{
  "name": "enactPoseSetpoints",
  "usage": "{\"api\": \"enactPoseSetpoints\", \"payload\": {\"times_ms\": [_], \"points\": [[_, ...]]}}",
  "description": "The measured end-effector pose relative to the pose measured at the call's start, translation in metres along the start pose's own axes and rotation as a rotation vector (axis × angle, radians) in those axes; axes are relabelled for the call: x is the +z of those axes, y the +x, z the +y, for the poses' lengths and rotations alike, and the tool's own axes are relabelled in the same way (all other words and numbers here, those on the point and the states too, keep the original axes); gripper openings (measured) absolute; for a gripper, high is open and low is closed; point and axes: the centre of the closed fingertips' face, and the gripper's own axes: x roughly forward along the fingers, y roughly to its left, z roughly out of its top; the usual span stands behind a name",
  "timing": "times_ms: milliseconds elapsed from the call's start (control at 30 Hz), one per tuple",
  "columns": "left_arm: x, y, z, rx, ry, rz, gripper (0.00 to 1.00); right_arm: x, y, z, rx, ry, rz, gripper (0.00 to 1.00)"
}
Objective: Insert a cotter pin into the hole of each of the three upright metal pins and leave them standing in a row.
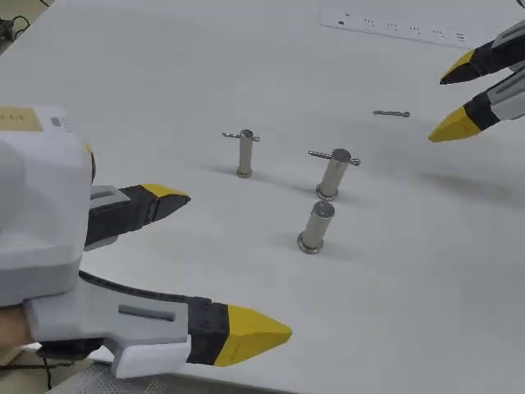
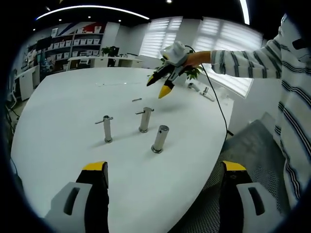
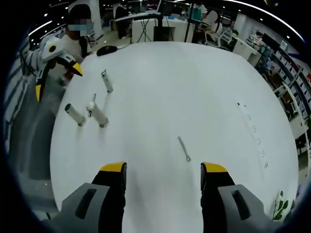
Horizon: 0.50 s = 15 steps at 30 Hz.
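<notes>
— What stands on the white table [image 1: 123,49]?
— Three metal pins, in the middle of the head view. The left pin [image 1: 245,156] has a cotter pin [image 1: 240,136] through its top. The middle pin [image 1: 332,176] has one too. The near pin [image 1: 315,227] has a bare top.
— Is there a spare?
— Yes. The loose cotter pin [image 1: 391,113] lies flat in the upper right, well apart from the three (it looks tiny from up here). In the right gripper view it lies ahead, between the two jaws, and touches neither.
— Are the tongs pinching anything?
— No. The left gripper [image 1: 234,264], lower left, has its jaws wide apart and holds nothing. The right gripper [image 1: 437,109], upper right, is spread apart too, up in the air near the loose cotter pin.
— What does the left gripper view add?
— A striped sleeve [image 2: 252,60] reaching to the right gripper, with window blinds [image 2: 218,34] behind it. The head view has a power strip [image 1: 394,26] along its top edge.
</notes>
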Motion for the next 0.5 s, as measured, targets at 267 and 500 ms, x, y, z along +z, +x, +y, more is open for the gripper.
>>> {"api": "enactPoseSetpoints", "payload": {"times_ms": [267, 500], "points": [[0.004, 0.001, 0.005, 0.016, -0.025, -0.01, 0.9, 0.008, 0.025, -0.01, 0.048, -0.009, 0.03, 0.48], [0.005, 0.001, 0.007, 0.023, -0.05, -0.02, 0.9, 0.002, 0.043, -0.016, 0.071, -0.025, 0.094, 0.38]]}}
